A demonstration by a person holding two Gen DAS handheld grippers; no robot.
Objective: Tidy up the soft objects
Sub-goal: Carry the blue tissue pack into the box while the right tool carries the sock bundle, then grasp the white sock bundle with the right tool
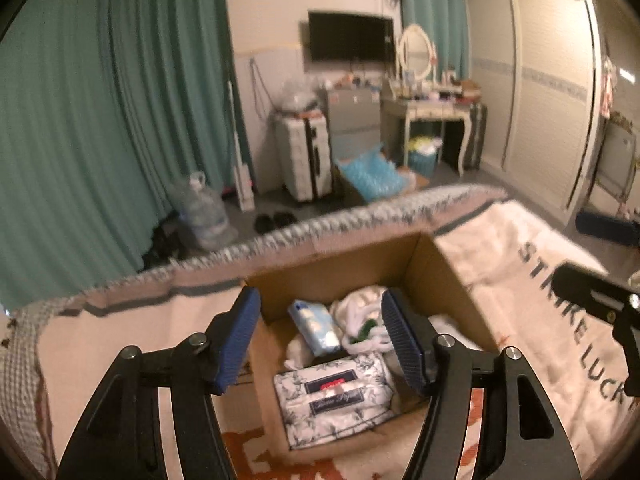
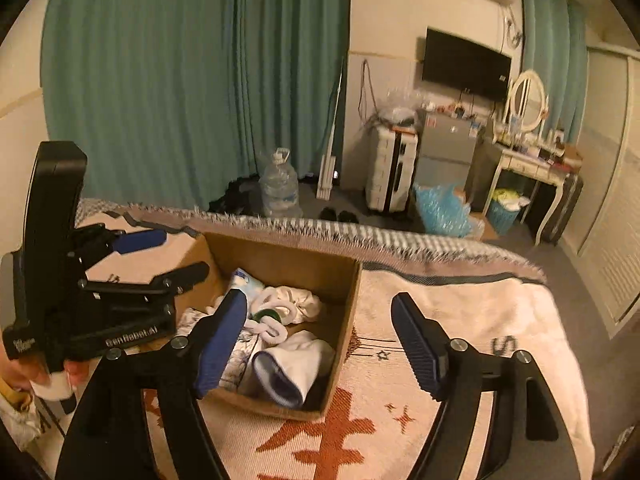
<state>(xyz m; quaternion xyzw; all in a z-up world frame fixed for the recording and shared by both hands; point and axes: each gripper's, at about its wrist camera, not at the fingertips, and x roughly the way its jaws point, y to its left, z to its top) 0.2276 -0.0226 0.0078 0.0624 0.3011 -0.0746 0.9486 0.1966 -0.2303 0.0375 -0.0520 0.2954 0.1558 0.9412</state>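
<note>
My left hand-held gripper (image 1: pixel 320 340) hangs over the cardboard box (image 1: pixel 340 256), its blue pads spread wide with nothing between them. My right hand-held gripper (image 2: pixel 320 344) is just as wide apart and empty, sitting over the box's right wall and the blanket (image 2: pixel 472 320) beside it.

The box stands open on the bed, on the cream blanket with rust-orange patterns and dark lettering. Inside it, from the left view, I see a floral tissue pack (image 1: pixel 336 396) nearest me, a small light-blue tissue packet (image 1: pixel 314 326) further in, and a bundle of white cloth with a bit of green (image 1: pixel 360 320) to the right of that. The right view adds a rolled white sock with a blue cuff (image 2: pixel 292 368) against the near right wall.

Between my right gripper and the box's left side, the left gripper's black body crosses the view, with the person's fingers (image 2: pixel 52 376) on its grip.

Beyond the fringed blanket edge: teal curtains (image 2: pixel 192 80), a large water jug (image 2: pixel 280 188) on the floor, black slippers (image 2: pixel 340 214), a white suitcase (image 2: pixel 390 168), a wall-mounted TV (image 2: pixel 466 64), and a dressing table with an oval mirror (image 2: pixel 528 100).
</note>
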